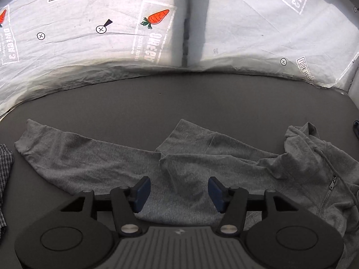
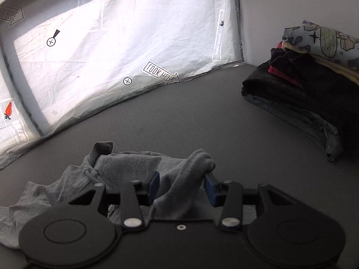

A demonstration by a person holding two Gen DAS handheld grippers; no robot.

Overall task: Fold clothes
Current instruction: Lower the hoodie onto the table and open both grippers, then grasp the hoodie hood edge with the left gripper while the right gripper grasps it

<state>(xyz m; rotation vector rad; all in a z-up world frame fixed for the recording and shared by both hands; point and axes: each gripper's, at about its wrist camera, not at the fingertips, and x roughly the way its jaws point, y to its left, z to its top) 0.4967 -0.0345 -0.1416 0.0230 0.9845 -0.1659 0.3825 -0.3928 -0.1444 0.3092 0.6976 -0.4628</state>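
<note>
We see a grey zip hoodie of soft, matt knitted cloth (image 1: 190, 168) with a metal-toothed zipper (image 1: 327, 196), lying on a smooth, matt dark grey worktop (image 1: 179, 98). Behind it hangs creased white printed sheeting (image 1: 78, 44), thin and faintly glossy. Each hand-held gripper is matt black plastic with shiny metal rivets (image 2: 132, 222) and blue pads (image 1: 143, 191). Folded dark cloth garments (image 2: 298, 94) look coarse.

A dark grey table top (image 1: 179, 98) meets a sunlit white printed sheet (image 1: 89, 44) hung as backdrop, with a plain white wall (image 2: 291, 4) on the right.
</note>
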